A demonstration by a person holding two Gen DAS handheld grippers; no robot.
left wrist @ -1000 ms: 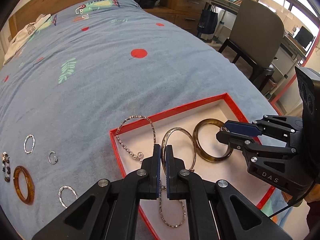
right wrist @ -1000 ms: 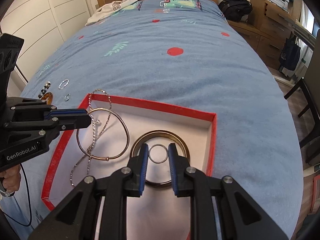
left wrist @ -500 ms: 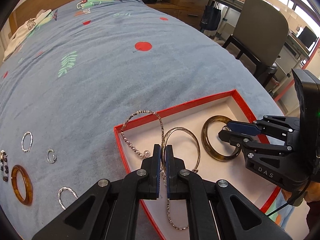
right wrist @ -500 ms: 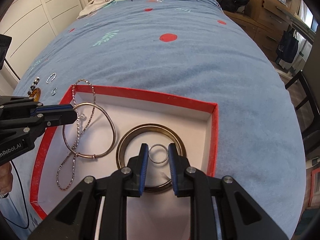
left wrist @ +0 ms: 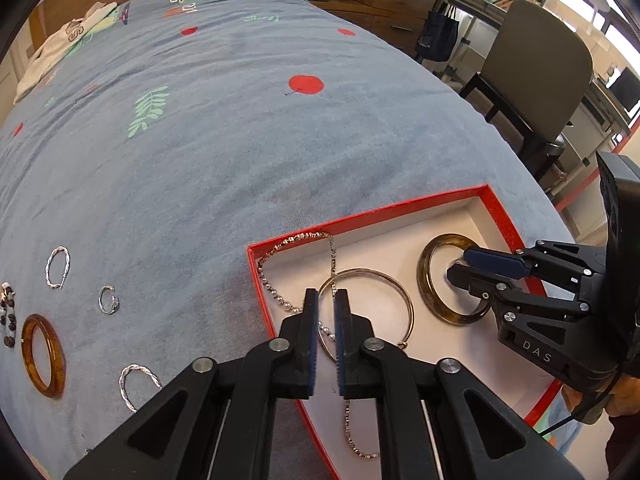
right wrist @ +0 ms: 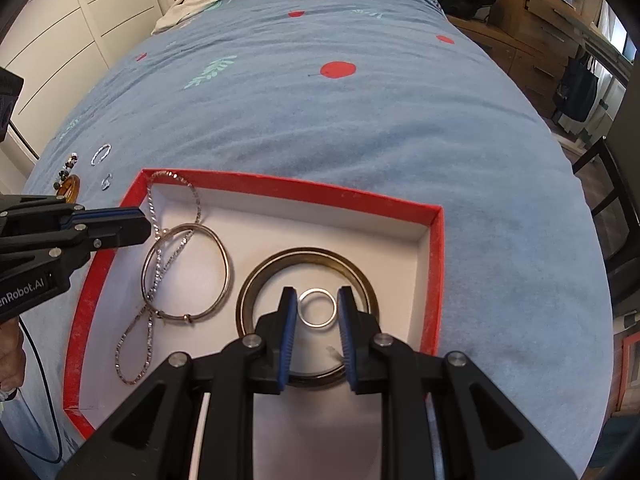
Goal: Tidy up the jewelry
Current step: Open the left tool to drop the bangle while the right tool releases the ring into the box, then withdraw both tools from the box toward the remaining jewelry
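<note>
A red box (left wrist: pixel 400 210) (right wrist: pixel 288 190) with a white floor lies on the blue bedspread. In it lie a silver chain (left wrist: pixel 276 290) (right wrist: pixel 154 276), a thin metal bangle (left wrist: pixel 404 298) (right wrist: pixel 224 256) and a dark brown bangle (left wrist: pixel 428 284) (right wrist: pixel 260 276). My left gripper (left wrist: pixel 326 300) (right wrist: pixel 146 224) hovers over the box's left side, jaws slightly apart with the bangle's rim between them. My right gripper (right wrist: pixel 317 306) (left wrist: pixel 460 264) holds a small silver ring (right wrist: pixel 318 307) inside the dark bangle's circle.
On the bedspread left of the box lie an amber bangle (left wrist: pixel 42 356), two twisted silver rings (left wrist: pixel 58 266) (left wrist: pixel 134 386), a small open ring (left wrist: pixel 109 299) and a beaded piece (left wrist: pixel 9 316). A chair (left wrist: pixel 536 68) and desk stand beyond the bed's right edge.
My left gripper's jaws have parted slightly and both views have drawn back from the box. The right gripper still holds the small ring over the dark bangle.
</note>
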